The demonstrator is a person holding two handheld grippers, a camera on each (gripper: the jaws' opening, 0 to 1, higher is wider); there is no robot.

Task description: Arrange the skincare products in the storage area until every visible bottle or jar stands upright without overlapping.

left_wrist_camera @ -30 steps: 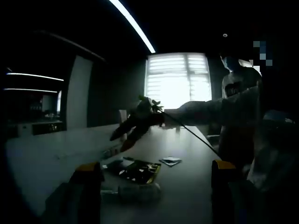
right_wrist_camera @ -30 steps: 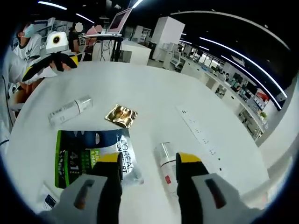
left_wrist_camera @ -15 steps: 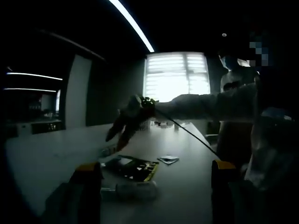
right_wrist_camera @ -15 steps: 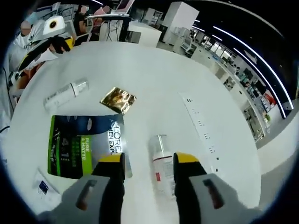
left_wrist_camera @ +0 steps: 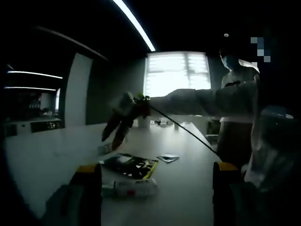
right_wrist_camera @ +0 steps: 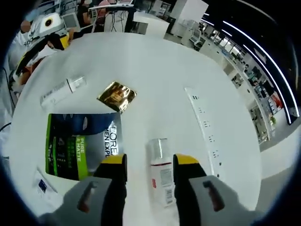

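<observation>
Two open hand-held grippers, right (right_wrist_camera: 149, 162) over a lying bottle (right_wrist_camera: 161, 175) (pouch (right_wrist_camera: 80, 145) reads "PURE")

Bottle (right_wrist_camera: 161, 172) label too blurred to read, its base hidden behind right gripper (right_wrist_camera: 149, 162); sachet (right_wrist_camera: 39, 186) cut off beside the pack (right_wrist_camera: 80, 145).

White bottle (right_wrist_camera: 161, 171) lying flat; clear tube (right_wrist_camera: 62, 91) lying flat.

Backlit gloom left; bright right.
</observation>
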